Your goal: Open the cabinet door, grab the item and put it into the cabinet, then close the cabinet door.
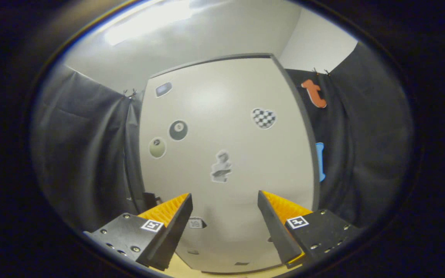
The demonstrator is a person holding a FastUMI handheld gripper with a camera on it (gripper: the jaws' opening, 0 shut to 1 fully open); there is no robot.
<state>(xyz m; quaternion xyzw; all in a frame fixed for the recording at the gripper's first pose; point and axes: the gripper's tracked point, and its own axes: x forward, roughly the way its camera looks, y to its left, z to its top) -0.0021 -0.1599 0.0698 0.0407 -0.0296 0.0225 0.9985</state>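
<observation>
A pale cabinet door (226, 127) stands just ahead of my fingers, seen face-on and shut against its dark frame. Stickers dot its front: a billiard ball (178, 130), a checkered heart (264, 118), a small bust (221, 166). My gripper (224, 200) is open, its two fingers spread wide with nothing between them, pointing at the lower part of the door. I see no handle from here.
Black cloth walls (87, 154) hang on both sides of the cabinet. A white ceiling and wall rise above it. A strip of light wooden surface (191, 270) shows below the door, under the fingers.
</observation>
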